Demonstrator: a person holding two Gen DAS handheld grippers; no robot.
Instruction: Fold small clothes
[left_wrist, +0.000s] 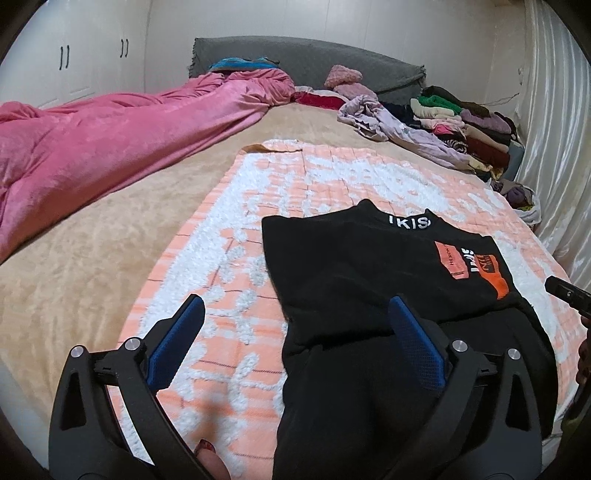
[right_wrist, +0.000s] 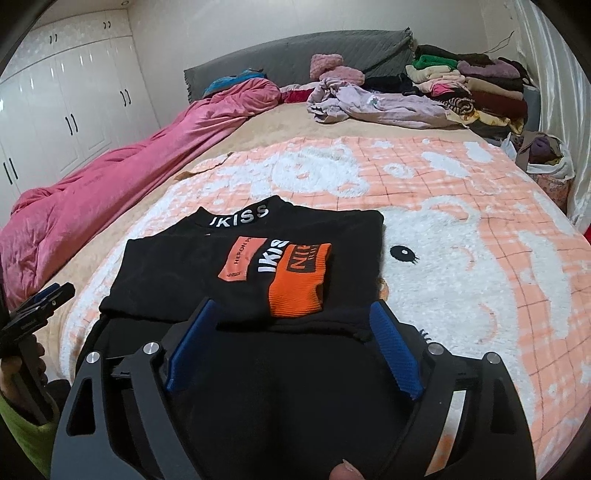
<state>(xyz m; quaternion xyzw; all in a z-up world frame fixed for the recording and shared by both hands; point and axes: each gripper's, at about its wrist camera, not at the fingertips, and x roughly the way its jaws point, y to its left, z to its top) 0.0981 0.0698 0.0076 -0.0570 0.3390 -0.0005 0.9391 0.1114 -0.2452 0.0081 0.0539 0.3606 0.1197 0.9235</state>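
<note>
A black top (left_wrist: 351, 266) (right_wrist: 177, 273) with white lettering on its collar and orange patches lies partly folded on an orange-and-white fleece blanket (left_wrist: 229, 229) (right_wrist: 461, 258) spread over the bed. An upper layer lies folded over its lower part. My left gripper (left_wrist: 295, 302) hovers open over the top's left edge, with nothing between its blue pads. My right gripper (right_wrist: 293, 306) hovers open over the top's lower middle, just below the orange patch, holding nothing. Each gripper shows at the edge of the other's view: right gripper (left_wrist: 565, 291), left gripper (right_wrist: 48, 299).
A pink quilt (left_wrist: 110, 136) lies bunched along the bed's left side. A stack of folded clothes (right_wrist: 461, 81) and a crumpled lilac garment (right_wrist: 369, 103) sit at the far right by the grey headboard (right_wrist: 295, 51). A bag (right_wrist: 546, 155) and curtain (left_wrist: 554, 147) border the right.
</note>
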